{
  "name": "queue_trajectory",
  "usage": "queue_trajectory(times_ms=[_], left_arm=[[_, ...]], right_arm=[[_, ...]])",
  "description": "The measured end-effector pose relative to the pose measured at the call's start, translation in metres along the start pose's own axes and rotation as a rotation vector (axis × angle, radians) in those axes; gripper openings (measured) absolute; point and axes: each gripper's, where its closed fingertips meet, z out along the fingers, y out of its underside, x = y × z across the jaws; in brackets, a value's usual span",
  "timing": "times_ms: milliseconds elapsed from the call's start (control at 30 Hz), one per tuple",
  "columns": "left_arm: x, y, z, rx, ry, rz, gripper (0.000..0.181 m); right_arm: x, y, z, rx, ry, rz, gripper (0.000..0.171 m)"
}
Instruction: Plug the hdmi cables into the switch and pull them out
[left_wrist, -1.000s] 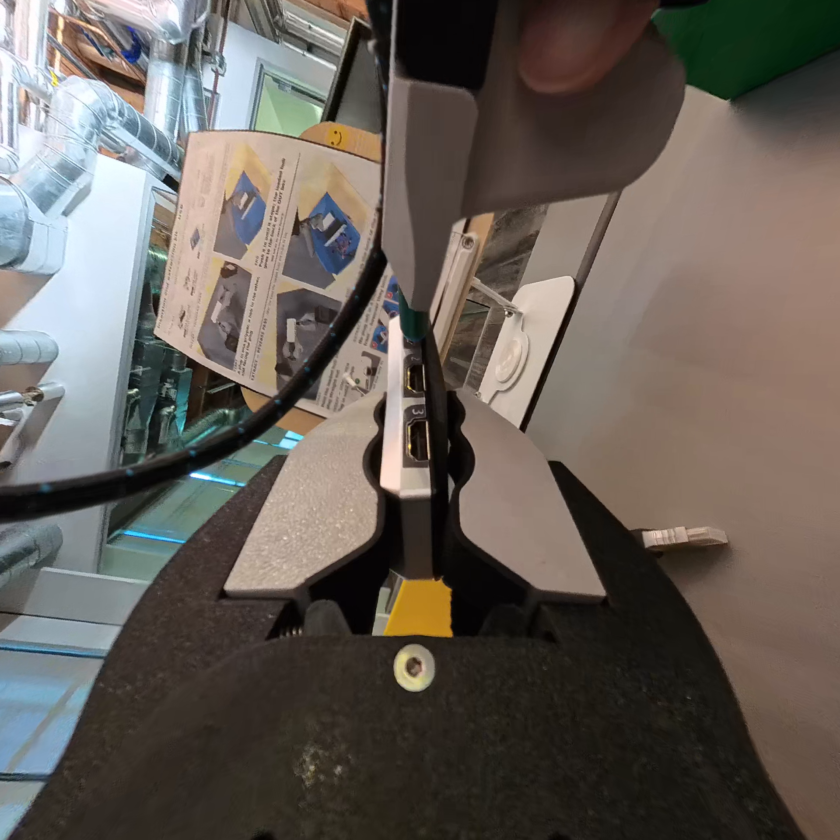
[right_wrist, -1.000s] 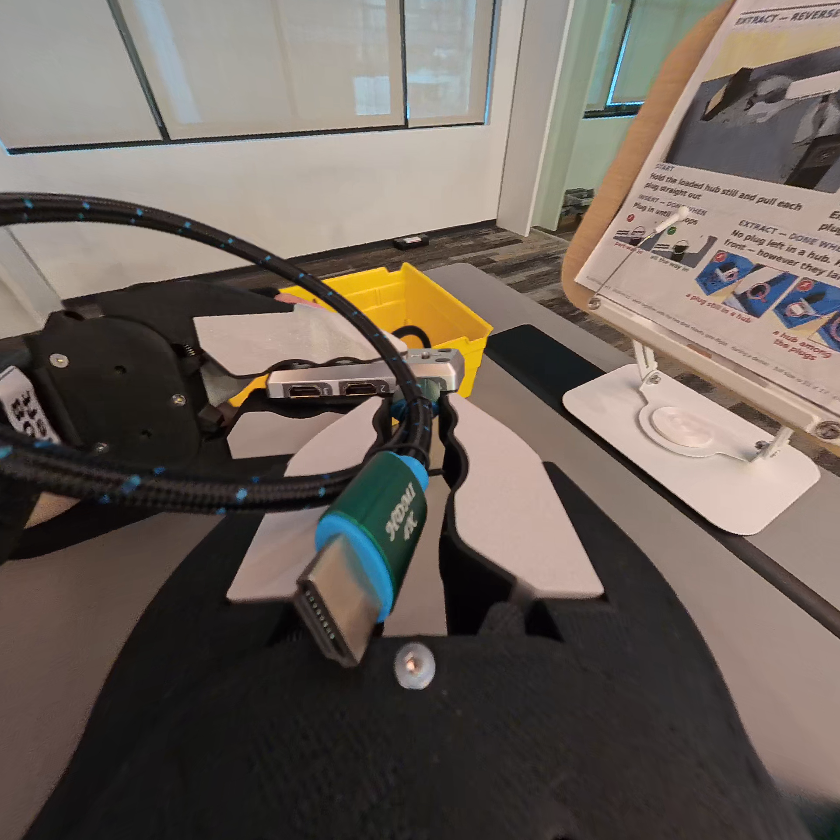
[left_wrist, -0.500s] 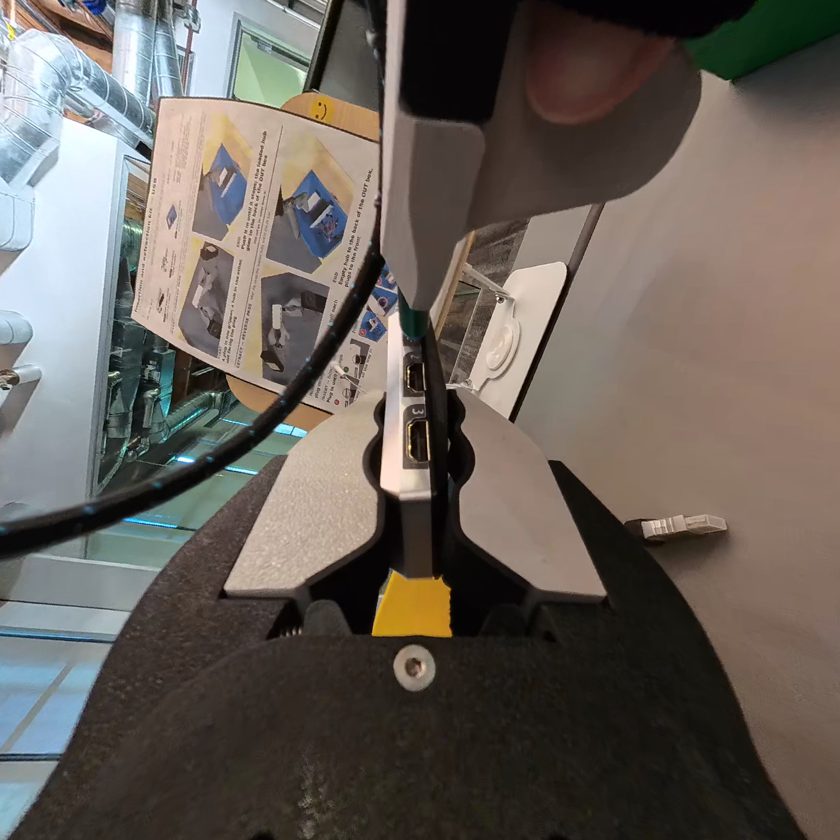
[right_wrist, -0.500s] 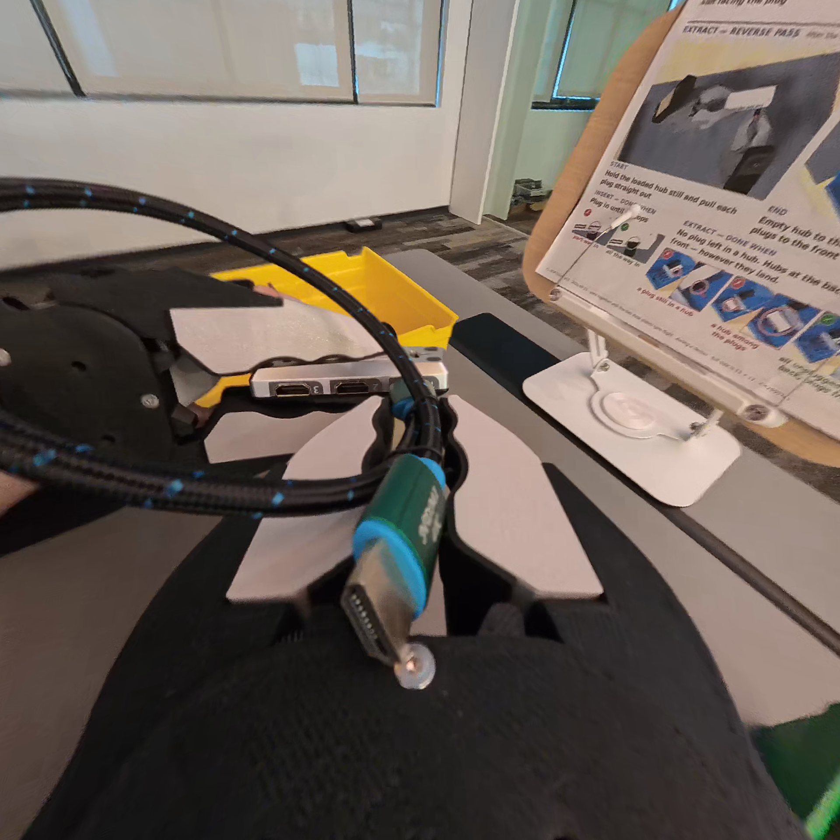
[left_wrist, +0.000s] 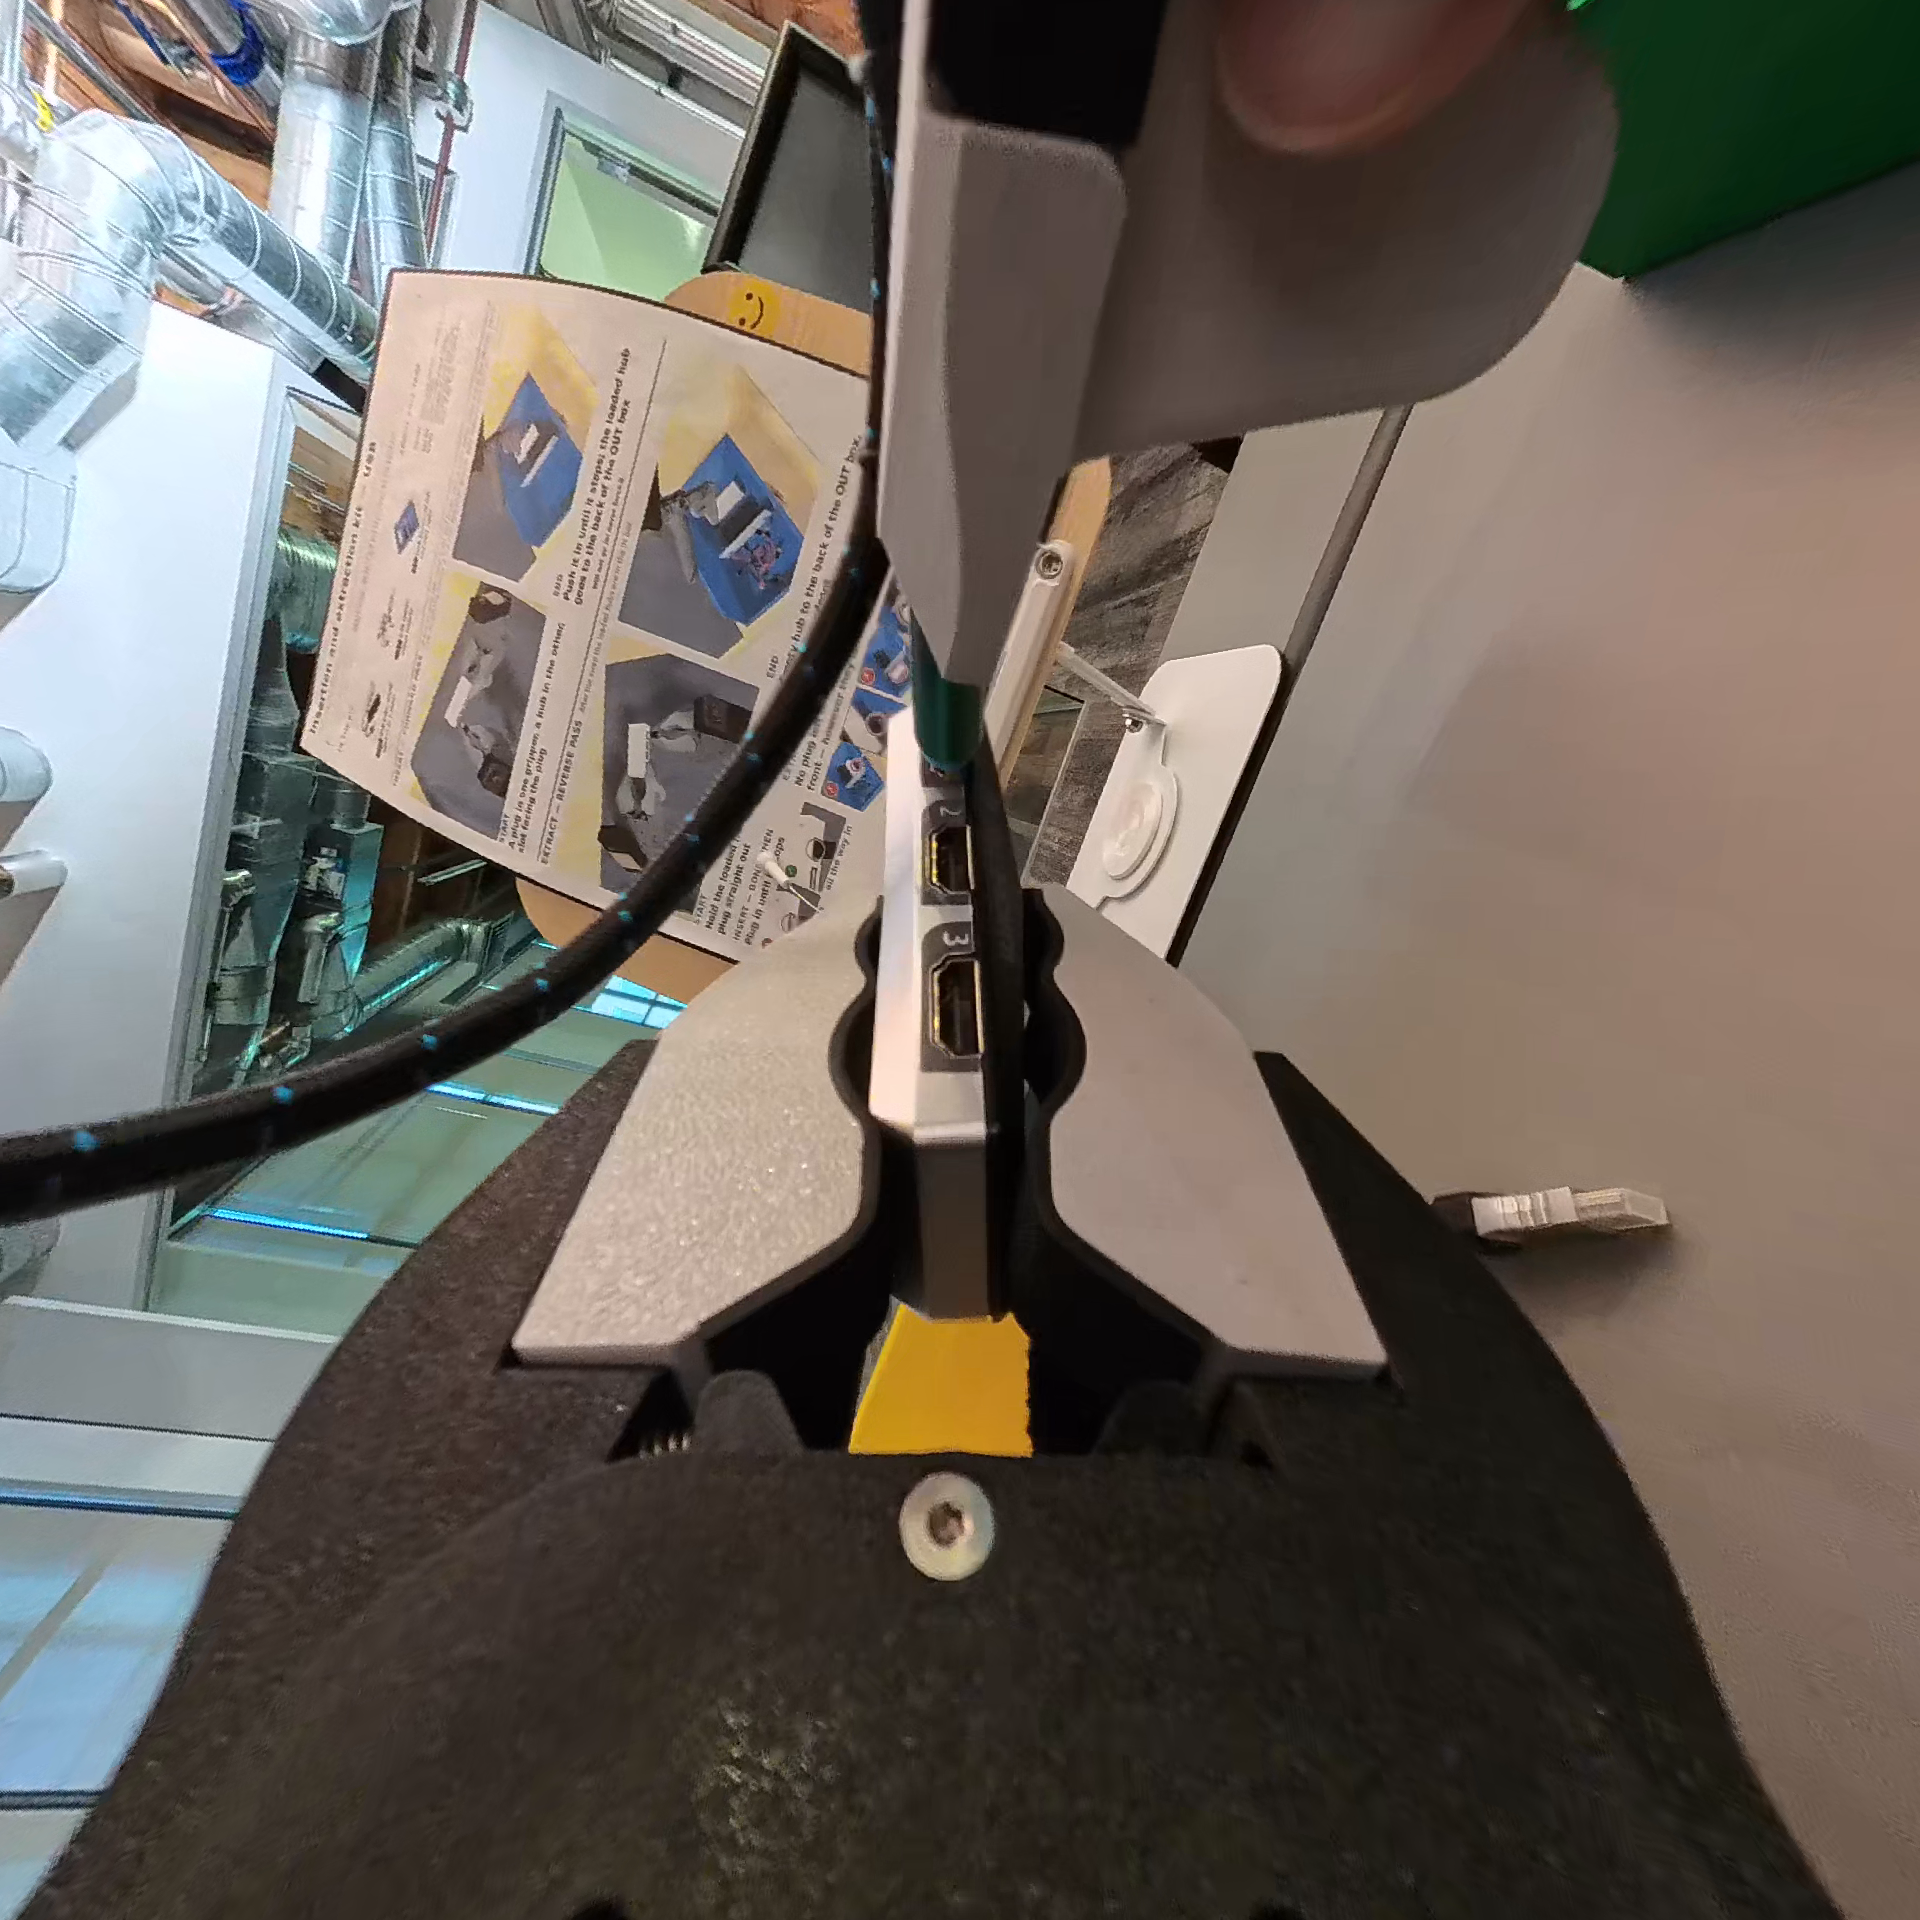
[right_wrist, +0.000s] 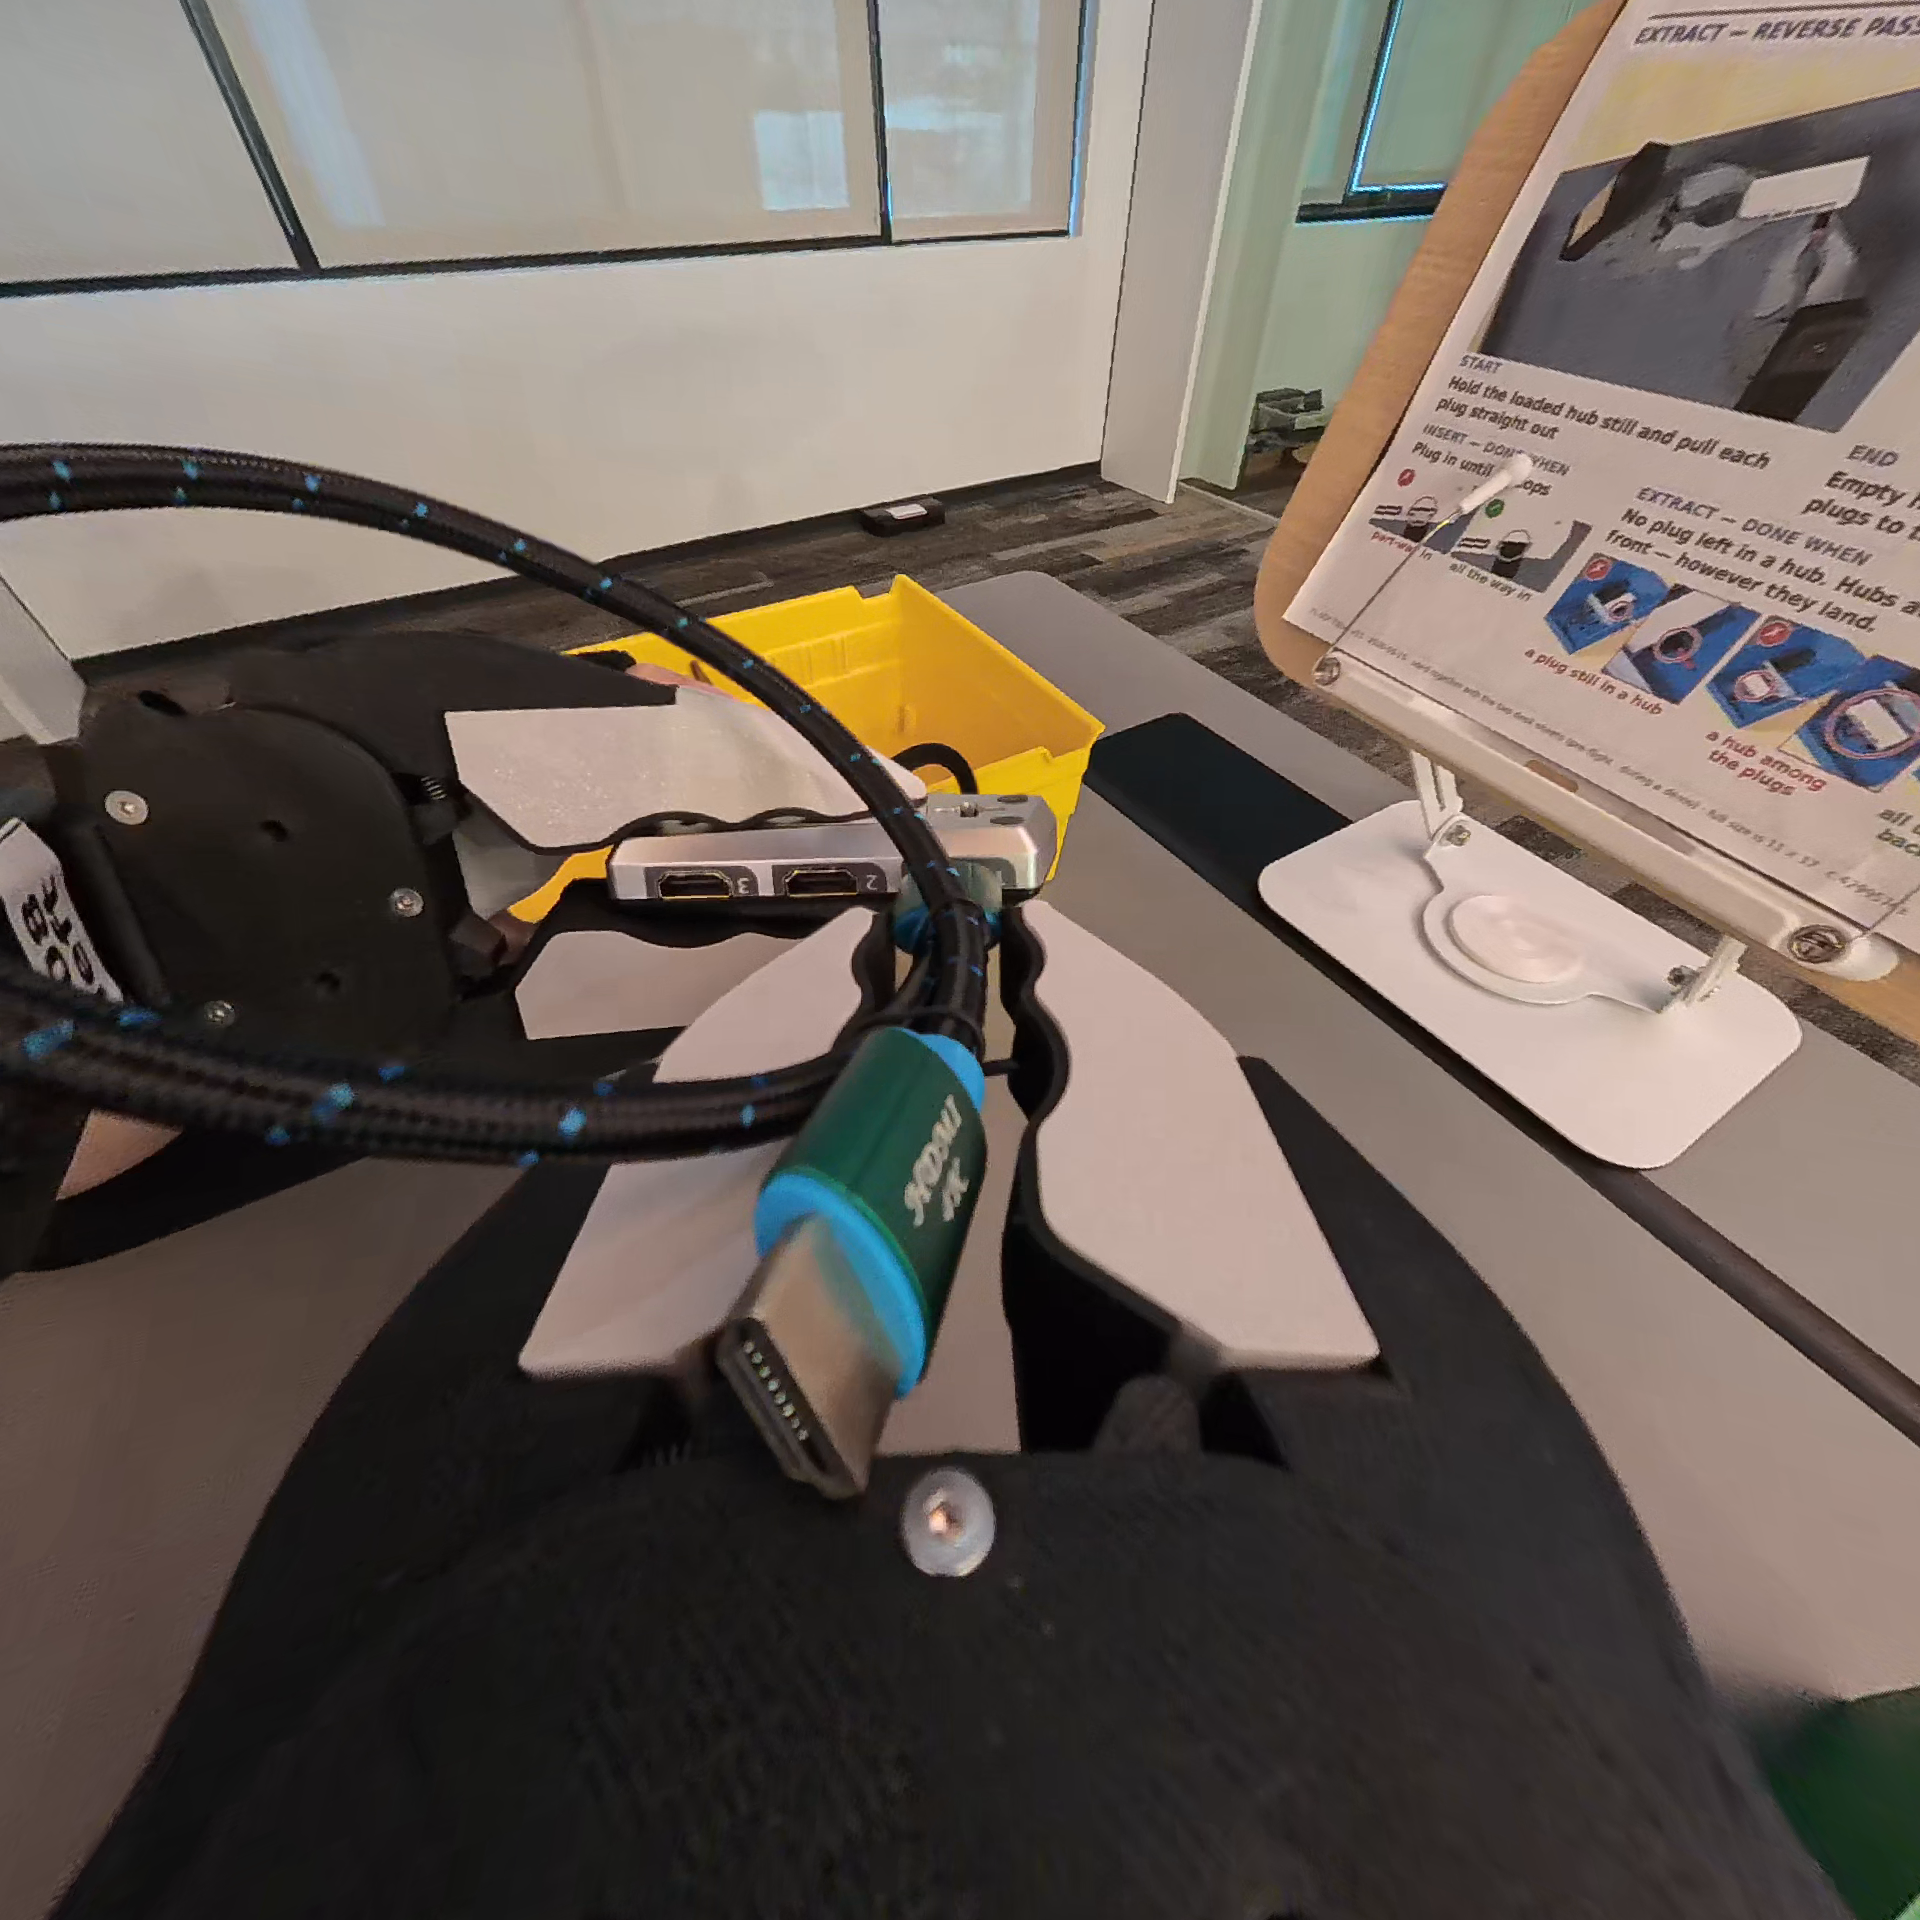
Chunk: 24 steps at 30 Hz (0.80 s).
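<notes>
1. Left wrist view: the left gripper (left_wrist: 951, 997) is clamped on the switch (left_wrist: 935, 1122), a slim silver metal bar held edge-on between the two flat grey fingers (left_wrist: 727, 1174), whose inner edges are scalloped black.
2. The switch's dark port face shows two open sockets side by side; a third socket beyond them is taken by a green plug (left_wrist: 943, 717).
3. The right gripper (left_wrist: 966, 644) comes in from above as a smooth grey wedge; its tip meets the green plug, and a fingertip (left_wrist: 1340, 73) rests on its upper part.
4. A black braided HDMI cable (left_wrist: 582, 966) with blue flecks sweeps in a long arc off to the left.
5. Right wrist view: the right gripper (right_wrist: 945, 935) is closed on the cable just behind the inserted plug (right_wrist: 940, 899), at the switch's (right_wrist: 831, 873) end port.
6. The cable loops back, and its free plug (right_wrist: 862, 1236), with a glossy green shell, blue collars and a flat metal tip, lies tilted over the gripper's grey fingers (right_wrist: 1164, 1174).
7. Behind the switch stands a yellow plastic bin (right_wrist: 935, 686) on the grey matte table (right_wrist: 1558, 1351).
8. To the right, a printed instruction sheet (right_wrist: 1683, 447) on a rounded wooden board leans on a white metal stand (right_wrist: 1538, 1018).
9. A small grey connector (left_wrist: 1558, 1210) lies alone on the table.
</notes>
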Motion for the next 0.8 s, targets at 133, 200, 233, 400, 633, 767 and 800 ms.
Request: queue_trajectory(times_ms=[133,200,233,400,633,767,800], left_arm=[[0.002,0.000,0.001,-0.010,0.010,0.005,0.025],[0.004,0.000,0.002,-0.012,0.005,0.022,0.025],[0.004,0.000,0.001,-0.009,0.005,0.024,0.025],[0.003,-0.006,-0.002,0.006,-0.012,0.062,0.025],[-0.010,-0.014,-0.011,0.004,-0.019,-0.094,0.024],[-0.010,-0.017,-0.012,-0.008,-0.059,-0.043,0.024],[-0.010,-0.017,-0.013,-0.005,-0.059,-0.042,0.024]], right_arm=[[0.001,0.003,0.000,-0.031,0.018,-0.026,0.019],[0.002,0.005,-0.001,-0.080,0.088,-0.122,0.019],[0.001,0.005,-0.002,-0.085,0.088,-0.119,0.019],[-0.001,0.003,-0.007,-0.091,0.039,-0.090,0.019],[-0.010,-0.015,0.000,0.111,-0.068,0.055,0.022],[-0.009,-0.013,0.002,0.119,-0.028,-0.002,0.020],[-0.010,-0.013,0.002,0.120,-0.021,-0.017,0.018]])
